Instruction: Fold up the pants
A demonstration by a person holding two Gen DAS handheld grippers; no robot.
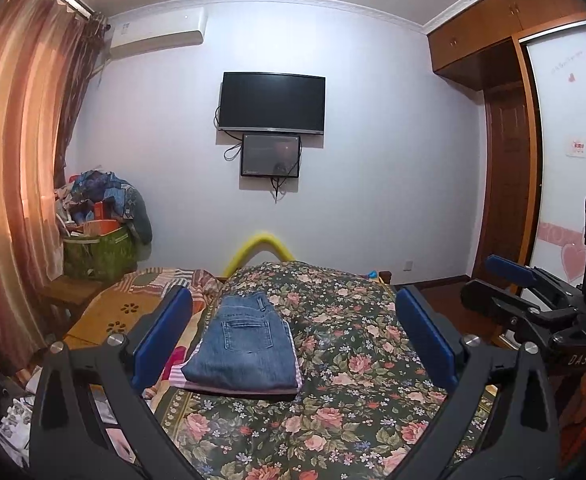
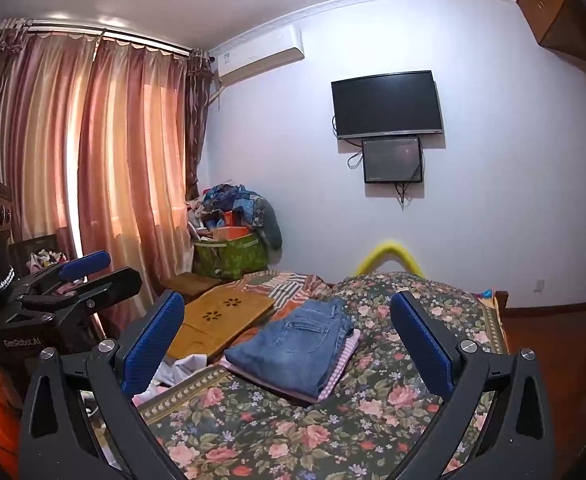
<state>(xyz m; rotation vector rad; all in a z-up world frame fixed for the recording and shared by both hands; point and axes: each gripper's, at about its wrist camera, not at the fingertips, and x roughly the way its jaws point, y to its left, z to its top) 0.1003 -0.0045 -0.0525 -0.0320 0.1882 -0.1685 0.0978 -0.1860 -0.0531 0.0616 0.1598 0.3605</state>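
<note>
Folded blue jeans [image 1: 245, 348] lie on the floral bedspread [image 1: 353, 340], back pocket up, on top of a folded pink striped garment [image 1: 297, 364]. My left gripper [image 1: 293, 336] is open and empty, held above and behind the jeans, clear of them. In the right wrist view the jeans [image 2: 293, 344] lie between and beyond the blue pads of my right gripper [image 2: 289, 340], which is open and empty. The right gripper also shows at the right edge of the left wrist view [image 1: 533, 292], and the left gripper at the left of the right wrist view [image 2: 81, 276].
A wooden lap board [image 2: 221, 320] lies on the bed left of the jeans. A green bin heaped with clothes [image 2: 233, 240] stands by the curtain [image 2: 93, 160]. A yellow foam arch [image 1: 261, 248] marks the bed's far end. A TV [image 1: 273, 102] hangs on the wall, a wardrobe [image 1: 513, 120] stands right.
</note>
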